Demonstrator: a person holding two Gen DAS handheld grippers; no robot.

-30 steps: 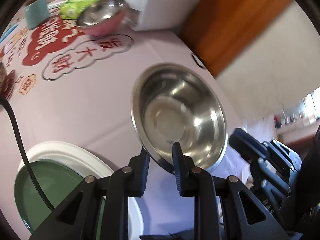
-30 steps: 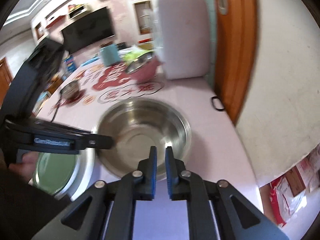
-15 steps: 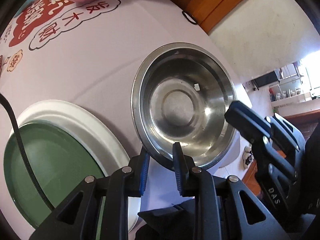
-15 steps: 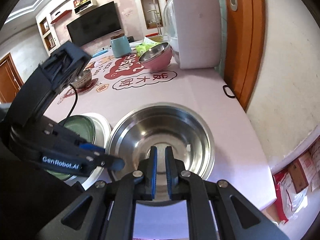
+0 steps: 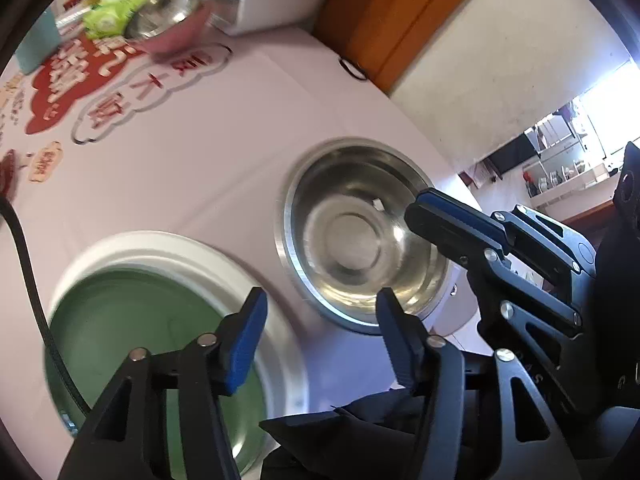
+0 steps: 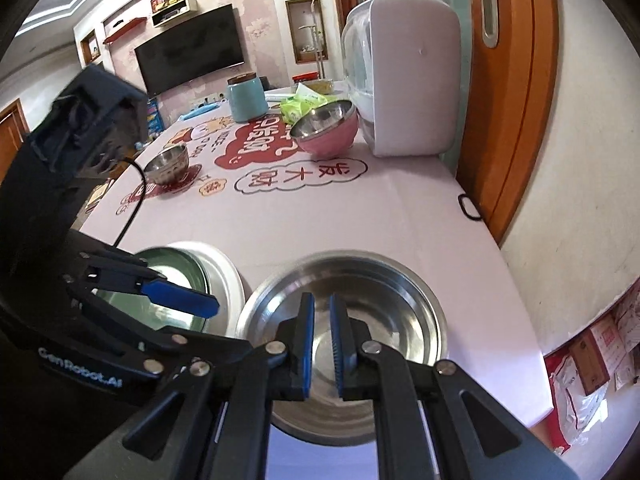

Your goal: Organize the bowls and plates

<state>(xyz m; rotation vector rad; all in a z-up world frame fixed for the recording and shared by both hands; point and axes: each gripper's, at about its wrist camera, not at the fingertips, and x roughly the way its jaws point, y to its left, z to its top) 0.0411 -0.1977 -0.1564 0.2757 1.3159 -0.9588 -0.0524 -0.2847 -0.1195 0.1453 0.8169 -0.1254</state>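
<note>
A large steel bowl (image 5: 360,236) (image 6: 352,320) rests upright on the pink tablecloth near the table's front right corner. Left of it a green plate (image 5: 140,340) (image 6: 176,268) lies on a white plate (image 5: 160,244). My left gripper (image 5: 320,320) hovers just before the bowl with its jaws opening. The bowl's near rim shows in the gap, but neither pad touches it. My right gripper (image 6: 322,316) hangs over the bowl's inside, shut with nothing between its pads. Its tip (image 5: 424,208) also appears above the bowl in the left wrist view.
At the back stand a pink bowl (image 6: 326,130), a small steel bowl (image 6: 166,162), a teal canister (image 6: 246,100), a green packet (image 6: 300,104) and a white appliance (image 6: 404,80). A black ring (image 6: 468,208) lies by the right table edge. A black cable (image 5: 24,264) crosses the left.
My left gripper was shut on the steel bowl's near rim; it has opened, let go and drawn back. The bowl now sits beside the plates. The right gripper stayed shut and pulled back slightly.
</note>
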